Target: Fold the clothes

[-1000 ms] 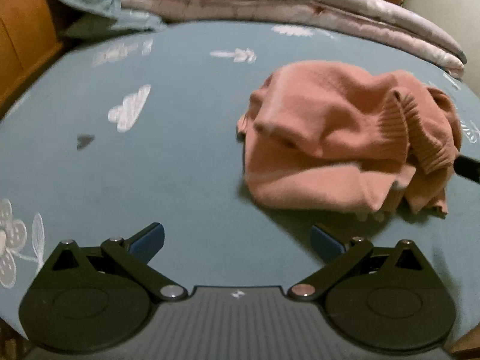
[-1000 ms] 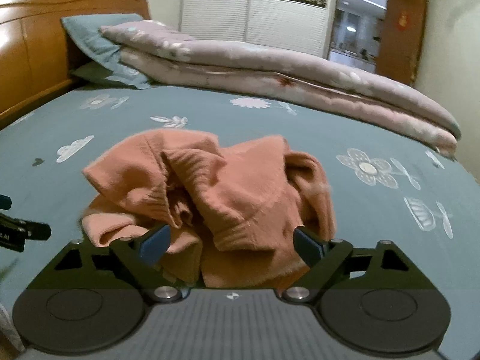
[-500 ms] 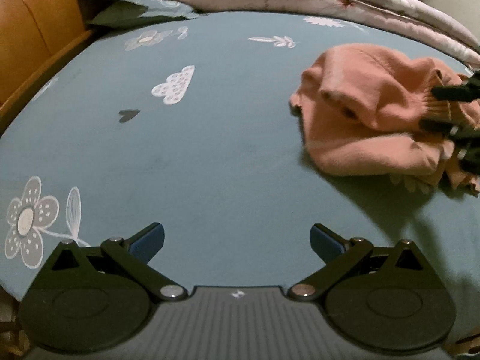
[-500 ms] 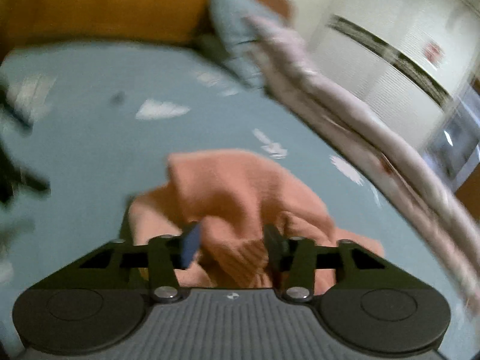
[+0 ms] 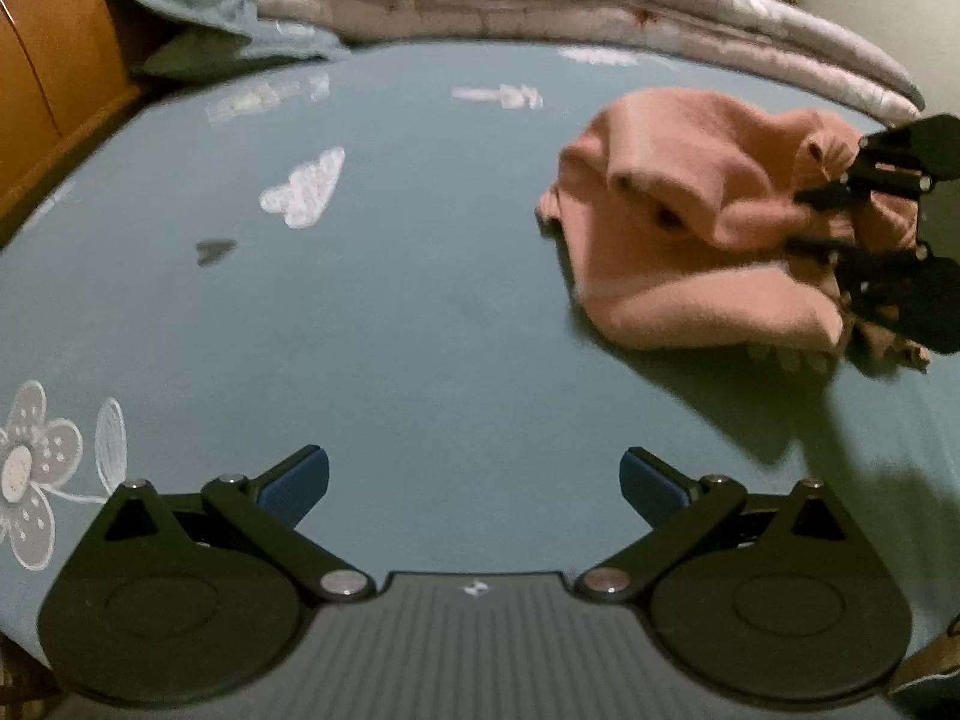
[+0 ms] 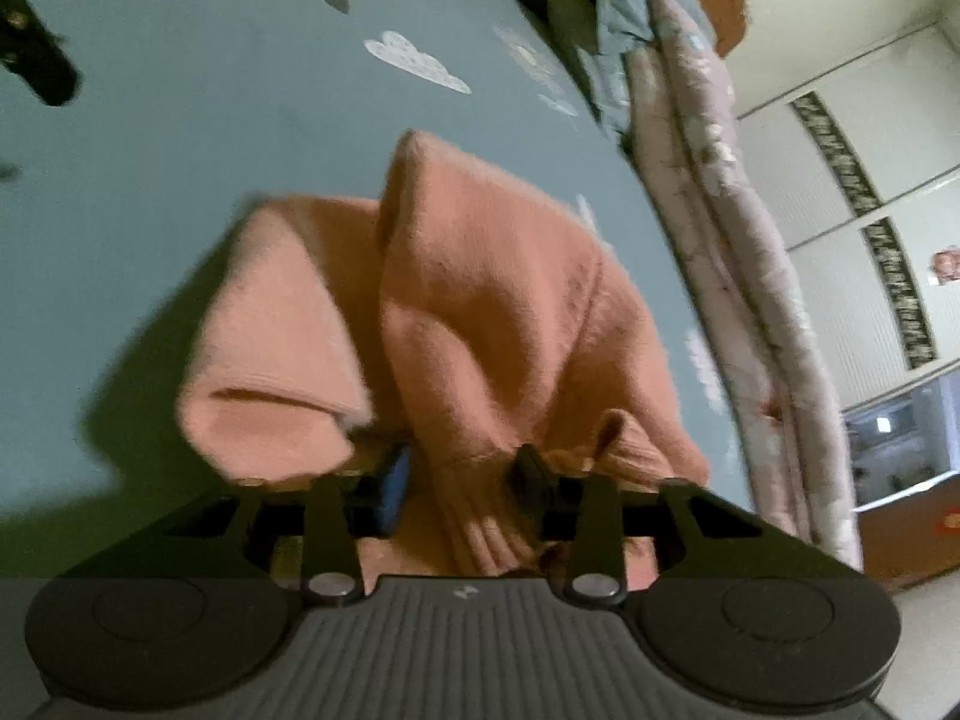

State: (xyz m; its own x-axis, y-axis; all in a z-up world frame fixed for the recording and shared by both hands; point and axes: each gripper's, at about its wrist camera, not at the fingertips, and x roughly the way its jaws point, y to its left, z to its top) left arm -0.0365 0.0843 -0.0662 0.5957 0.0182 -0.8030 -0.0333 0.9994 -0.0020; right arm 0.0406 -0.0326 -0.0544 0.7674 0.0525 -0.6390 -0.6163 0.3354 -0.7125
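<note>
right gripper (image 6: pixel 462 480) has closed on sweater (image 6: pixel 480 300) – rib pinched | left gripper (image 5: pixel 474 480) spread wide, empty

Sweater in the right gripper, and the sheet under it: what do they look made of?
The sweater looks like a soft, fuzzy knit, perhaps wool or acrylic: matte peach surface, ribbed edge bunched in the right gripper. The sheet looks like smooth, thin woven cloth, probably cotton, matte blue-grey with printed white clouds and flowers.

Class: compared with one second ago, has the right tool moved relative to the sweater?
Yes. The right tool, formerly open before the sweater, has advanced and shut on its ribbed edge.
</note>
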